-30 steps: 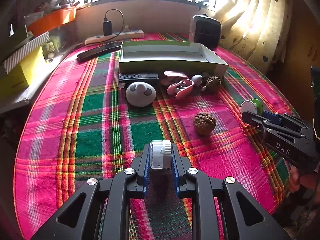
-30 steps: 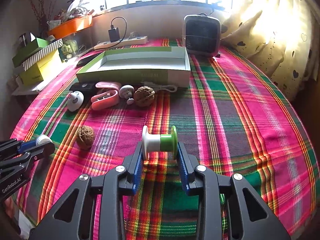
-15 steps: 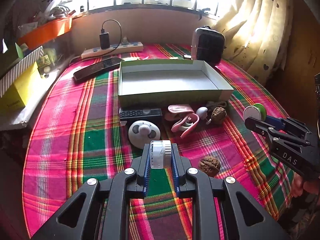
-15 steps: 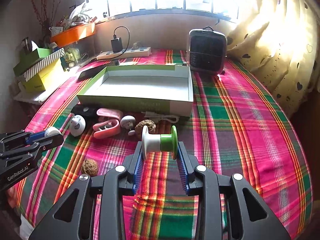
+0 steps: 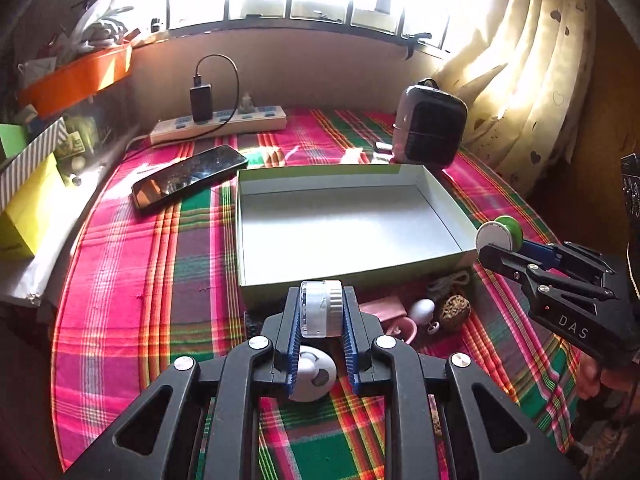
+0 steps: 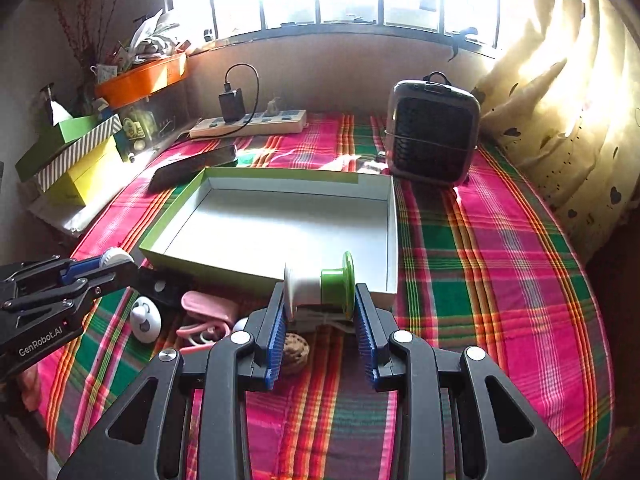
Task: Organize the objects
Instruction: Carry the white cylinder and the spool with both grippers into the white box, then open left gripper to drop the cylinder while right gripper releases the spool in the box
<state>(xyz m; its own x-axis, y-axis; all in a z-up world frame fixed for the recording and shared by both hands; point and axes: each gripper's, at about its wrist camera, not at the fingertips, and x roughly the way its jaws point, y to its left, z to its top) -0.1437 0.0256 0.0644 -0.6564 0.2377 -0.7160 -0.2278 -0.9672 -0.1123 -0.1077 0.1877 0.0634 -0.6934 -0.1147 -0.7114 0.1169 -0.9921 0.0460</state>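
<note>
My left gripper (image 5: 321, 312) is shut on a small clear jar with a white lid (image 5: 321, 307), held above the table just short of the near wall of the open green box (image 5: 256, 220). My right gripper (image 6: 320, 300) is shut on a white and green spool (image 6: 318, 286), held near the box's near right corner (image 6: 390, 280). The box is white inside and holds nothing. In front of it lie a white round gadget (image 5: 314, 374), pink pieces (image 6: 208, 308), a small white egg shape (image 5: 422, 309) and a walnut (image 5: 454, 309).
A black phone (image 5: 186, 176) lies left of the box. A power strip with a charger (image 5: 218, 122) and a small dark heater (image 6: 432, 132) stand at the back. Stacked boxes (image 6: 68, 156) and an orange tray (image 6: 140, 78) line the left ledge. A curtain hangs on the right.
Both grippers have risen and moved forward toward the green box, each still holding its object. The walnut that lay alone on the cloth is out of view below.
</note>
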